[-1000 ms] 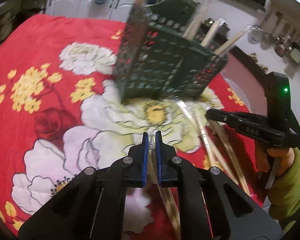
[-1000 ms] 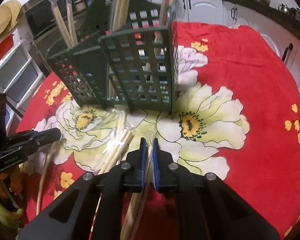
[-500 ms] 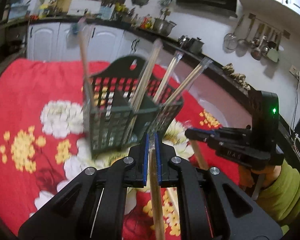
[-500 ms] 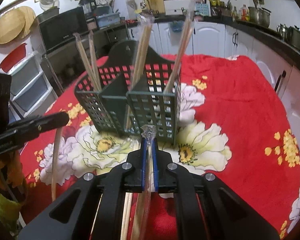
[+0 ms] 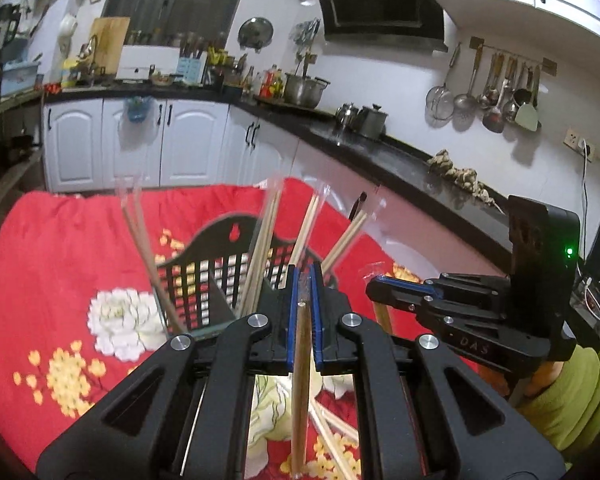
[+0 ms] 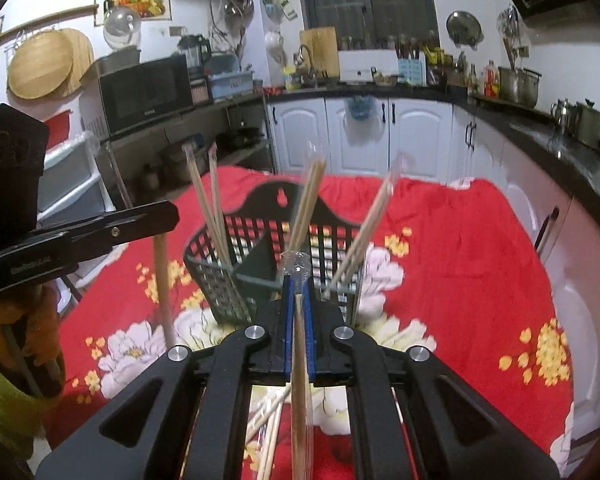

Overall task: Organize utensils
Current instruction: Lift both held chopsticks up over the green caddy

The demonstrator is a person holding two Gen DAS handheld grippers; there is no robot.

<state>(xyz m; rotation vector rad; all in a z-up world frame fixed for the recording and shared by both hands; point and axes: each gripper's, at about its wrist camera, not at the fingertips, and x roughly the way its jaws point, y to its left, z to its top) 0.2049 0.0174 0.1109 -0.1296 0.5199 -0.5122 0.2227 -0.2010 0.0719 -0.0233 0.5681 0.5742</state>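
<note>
A dark green lattice utensil caddy (image 5: pixel 220 272) (image 6: pixel 260 264) stands on the red floral tablecloth and holds several wrapped chopstick pairs upright. My left gripper (image 5: pixel 304 312) is shut on a wrapped chopstick pair (image 5: pixel 300 380) that hangs down, raised just in front of the caddy. My right gripper (image 6: pixel 298 312) is shut on another wrapped chopstick pair (image 6: pixel 300 392), also lifted in front of the caddy. The right gripper shows in the left wrist view (image 5: pixel 396 292) and the left gripper shows in the right wrist view (image 6: pixel 156 216), its pair (image 6: pixel 162 280) hanging below.
More wrapped chopsticks lie on the cloth below the grippers (image 5: pixel 332 436) (image 6: pixel 268 420). The red floral tablecloth (image 5: pixel 60 248) covers the round table. Kitchen counters and white cabinets (image 6: pixel 380 136) run behind the table.
Both grippers have risen from the cloth, each lifting a wrapped chopstick pair. The views now look over the caddy's top instead of down at the table.
</note>
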